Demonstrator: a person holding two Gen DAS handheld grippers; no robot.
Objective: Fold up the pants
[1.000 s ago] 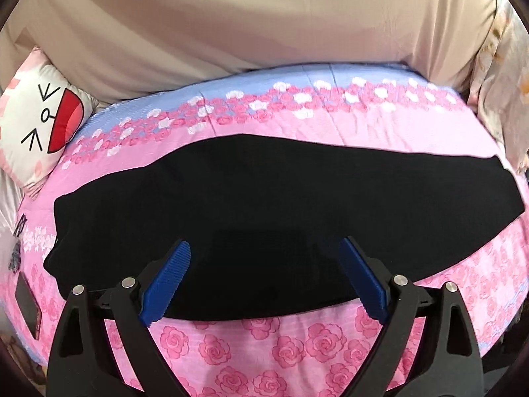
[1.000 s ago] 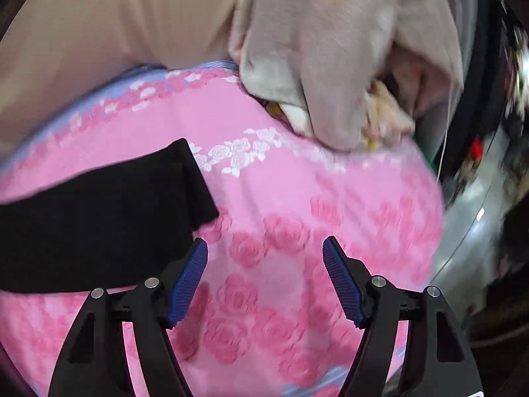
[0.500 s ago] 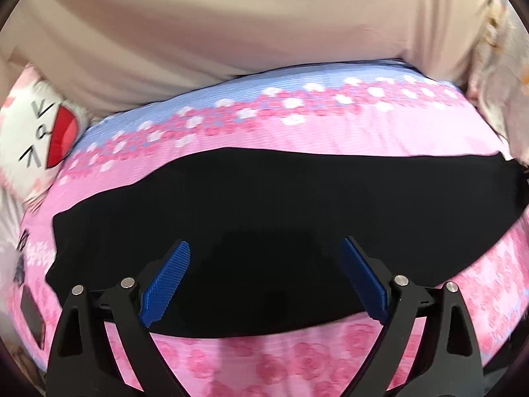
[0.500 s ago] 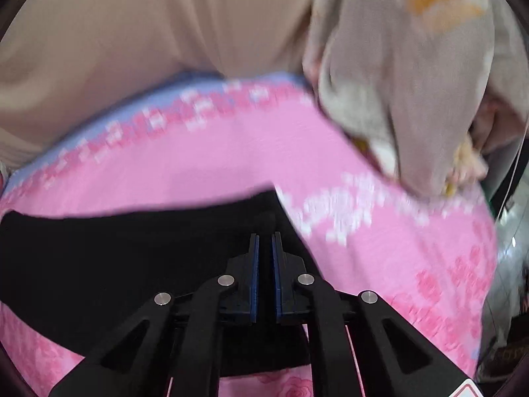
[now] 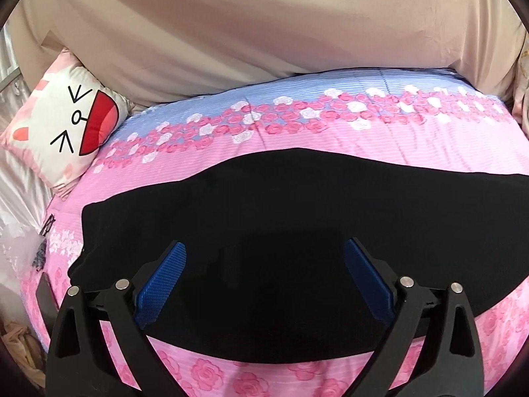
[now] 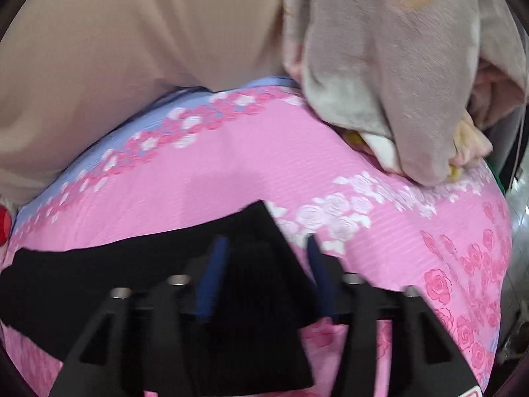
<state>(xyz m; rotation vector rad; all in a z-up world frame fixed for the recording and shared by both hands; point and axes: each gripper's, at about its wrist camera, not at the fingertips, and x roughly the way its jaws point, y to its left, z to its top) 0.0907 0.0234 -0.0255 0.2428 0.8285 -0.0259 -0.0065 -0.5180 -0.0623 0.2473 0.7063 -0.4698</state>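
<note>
A: Left wrist view. How are the pants placed, and how is the left claw set?

B: The pants are shown laid flat in one long dark band across the bed, nearer its front edge, and already appear narrowed lengthwise. The left claw is held above the band's near edge, spread very wide and opening; nothing is gripped. A cartoon pillow is seen at the bed's far left corner.

A: Right wrist view. What is shown of the right claw?

B: The image is blurred. The right claw is seen opening, with the cloth's end lying between the jaws; the pads do not appear pressed on it. That end is probably straddled so it can be carried over. A bunched blanket is seen at the bed's far right corner.
</note>
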